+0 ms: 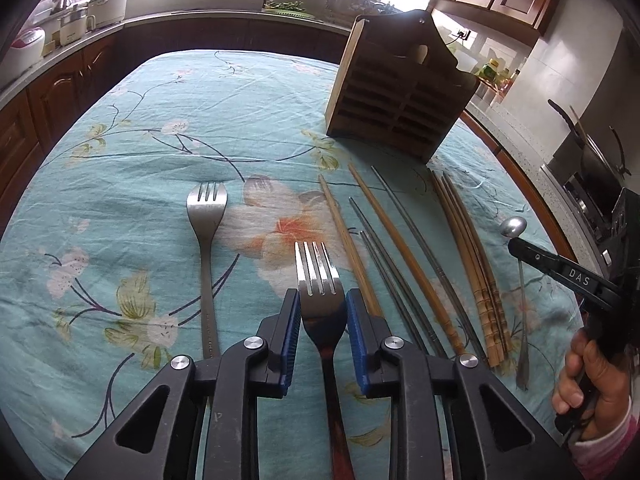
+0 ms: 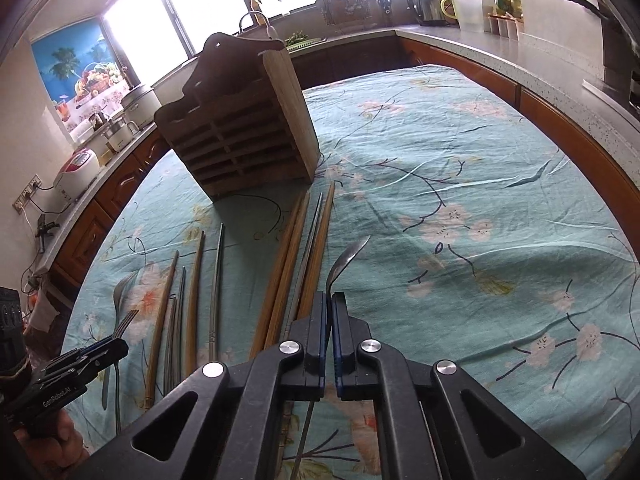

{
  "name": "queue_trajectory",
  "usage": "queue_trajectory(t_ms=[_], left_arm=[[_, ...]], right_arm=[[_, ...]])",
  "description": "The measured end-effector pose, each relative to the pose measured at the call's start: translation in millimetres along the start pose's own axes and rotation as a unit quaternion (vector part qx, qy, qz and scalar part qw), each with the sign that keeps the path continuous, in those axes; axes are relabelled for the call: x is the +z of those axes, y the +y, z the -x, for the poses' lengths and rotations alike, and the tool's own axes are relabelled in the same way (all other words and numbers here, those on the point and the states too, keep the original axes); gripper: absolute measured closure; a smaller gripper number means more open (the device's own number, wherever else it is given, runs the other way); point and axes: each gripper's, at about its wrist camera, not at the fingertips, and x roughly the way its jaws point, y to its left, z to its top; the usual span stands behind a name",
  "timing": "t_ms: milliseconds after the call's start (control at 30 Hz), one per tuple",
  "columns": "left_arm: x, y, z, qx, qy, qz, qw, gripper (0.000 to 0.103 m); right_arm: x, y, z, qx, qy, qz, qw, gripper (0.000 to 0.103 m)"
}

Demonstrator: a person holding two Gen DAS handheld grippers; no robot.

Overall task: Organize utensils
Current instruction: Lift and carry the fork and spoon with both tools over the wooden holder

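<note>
My left gripper is shut on a steel fork with a dark handle, its tines pointing forward above the cloth. My right gripper is shut on the thin handle of a small steel spoon; it also shows in the left wrist view, at the far right. A wooden slotted utensil holder stands at the far middle of the table; it shows in the right wrist view too. A second fork lies on the cloth to the left. Wooden and metal chopsticks lie in a row between the grippers.
The table has a teal floral cloth. Kitchen counters with brown cabinets ring the table: rice cookers and pots on one side, a kettle and jars at the back, a stove with a pan on the other side.
</note>
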Motion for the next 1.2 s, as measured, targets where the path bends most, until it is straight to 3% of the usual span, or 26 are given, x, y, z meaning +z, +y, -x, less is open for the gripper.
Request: queue_trajectory(t_ms=[767, 1200], left_arm=[[16, -2, 101, -0.05, -0.117, -0.012, 0.9918, 0.082], [88, -5, 99, -0.069, -0.165, -0.024, 0.9835, 0.083]], right_arm=[[42, 23, 88, 0.047, -0.115, 0.012, 0.992, 0.101], [106, 31, 87, 0.049, -0.164, 0.018, 0.985, 0.101]])
